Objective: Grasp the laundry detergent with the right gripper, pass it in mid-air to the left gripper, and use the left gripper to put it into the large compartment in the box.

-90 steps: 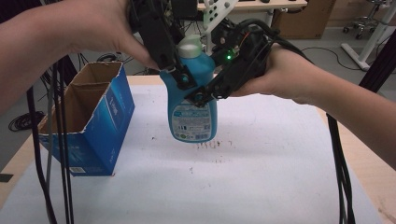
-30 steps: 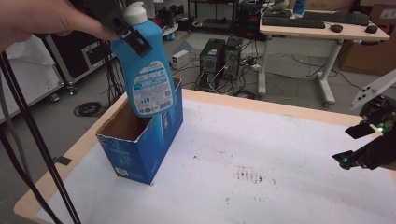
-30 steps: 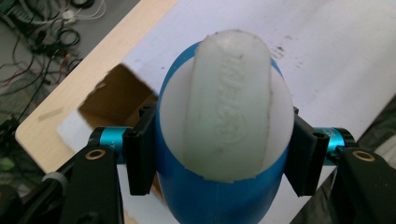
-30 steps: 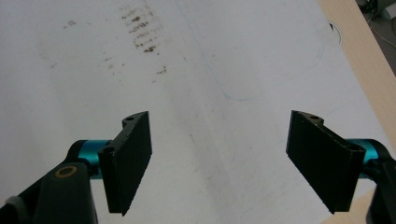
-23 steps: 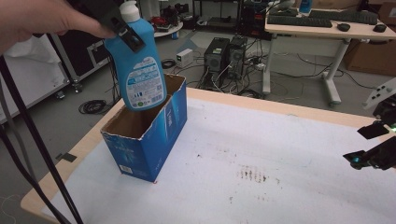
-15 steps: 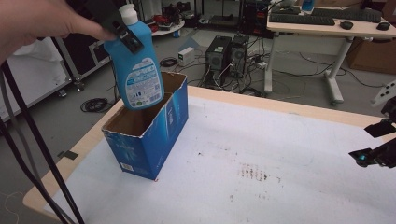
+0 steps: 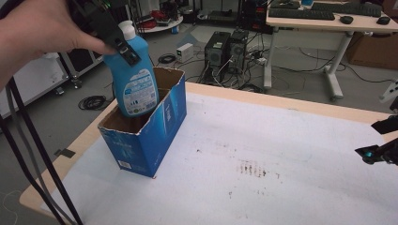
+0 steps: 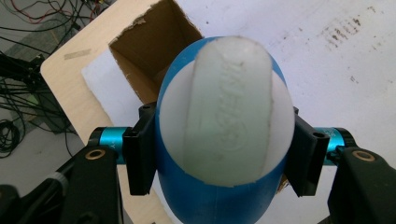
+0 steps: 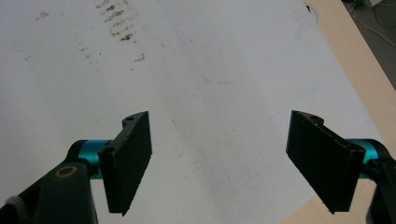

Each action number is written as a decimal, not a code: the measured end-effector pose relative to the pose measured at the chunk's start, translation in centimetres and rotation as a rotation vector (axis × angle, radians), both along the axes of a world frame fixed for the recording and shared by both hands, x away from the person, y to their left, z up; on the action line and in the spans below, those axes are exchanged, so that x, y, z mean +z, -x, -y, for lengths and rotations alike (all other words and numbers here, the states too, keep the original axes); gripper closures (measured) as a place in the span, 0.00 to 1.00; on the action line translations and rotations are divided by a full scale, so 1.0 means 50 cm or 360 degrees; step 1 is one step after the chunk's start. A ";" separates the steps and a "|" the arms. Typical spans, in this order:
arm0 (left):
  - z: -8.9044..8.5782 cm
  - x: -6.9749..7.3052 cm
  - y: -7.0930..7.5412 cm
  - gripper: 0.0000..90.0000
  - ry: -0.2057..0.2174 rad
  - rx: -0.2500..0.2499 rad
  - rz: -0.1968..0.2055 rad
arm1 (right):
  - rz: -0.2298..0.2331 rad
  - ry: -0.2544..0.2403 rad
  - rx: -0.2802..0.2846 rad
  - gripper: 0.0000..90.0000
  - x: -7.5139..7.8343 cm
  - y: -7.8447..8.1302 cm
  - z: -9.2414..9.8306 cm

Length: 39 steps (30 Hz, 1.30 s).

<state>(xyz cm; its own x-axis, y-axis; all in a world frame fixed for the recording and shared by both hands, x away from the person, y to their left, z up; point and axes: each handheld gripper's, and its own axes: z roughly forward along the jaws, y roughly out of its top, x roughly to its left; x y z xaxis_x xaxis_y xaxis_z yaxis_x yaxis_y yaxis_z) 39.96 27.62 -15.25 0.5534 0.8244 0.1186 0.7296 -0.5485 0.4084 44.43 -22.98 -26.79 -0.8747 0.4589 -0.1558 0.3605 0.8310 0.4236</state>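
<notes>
A blue bottle (image 7: pixel 134 80) with a white cap and a printed label hangs tilted, its base dipping into the open top of a blue cardboard box (image 7: pixel 155 129) at the table's left. My left gripper (image 7: pixel 123 48) is shut on the bottle's upper body. In the left gripper view the black pads (image 8: pixel 141 148) press both sides of the bottle (image 8: pixel 219 196), whose white cap fills the middle, with the brown inside of the box (image 8: pixel 149 51) beyond. My right gripper (image 9: pixel 219 163) stands open over the bare white tabletop, and part of it (image 7: pixel 378 152) shows at the far right edge.
The white table cover (image 7: pixel 263 140) carries brown stains near its middle. The wooden table edge (image 9: pixel 355 60) runs close beside the right gripper. Black cables (image 7: pixel 28 154) hang at the left. Behind the table are a desk, computers and floor cables.
My left hand has lowered the bottle so that its base now sits inside the box opening. Three seconds ago both grippers held the bottle over the table; the right one now stays at the right edge.
</notes>
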 end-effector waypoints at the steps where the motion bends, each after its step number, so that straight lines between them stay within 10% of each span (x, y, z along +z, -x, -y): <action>1: 0.000 -0.006 -0.001 0.42 -0.0002 0.0001 -0.0010 | -0.0002 0.0000 -0.0003 0.24 0.000 0.001 0.000; 39: 0.011 -0.217 -0.023 0.42 -0.0141 -0.0113 -0.0294 | 0.0005 0.0019 -0.0005 0.24 -0.004 0.014 0.005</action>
<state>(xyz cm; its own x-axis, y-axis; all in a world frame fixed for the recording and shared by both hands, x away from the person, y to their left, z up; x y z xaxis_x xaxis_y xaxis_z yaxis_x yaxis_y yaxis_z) 41.11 27.05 -26.09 0.6289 0.7734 0.0799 0.7457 -0.6291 0.2195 43.74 -23.21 -26.99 -0.8727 0.4600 -0.1639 0.3620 0.8348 0.4149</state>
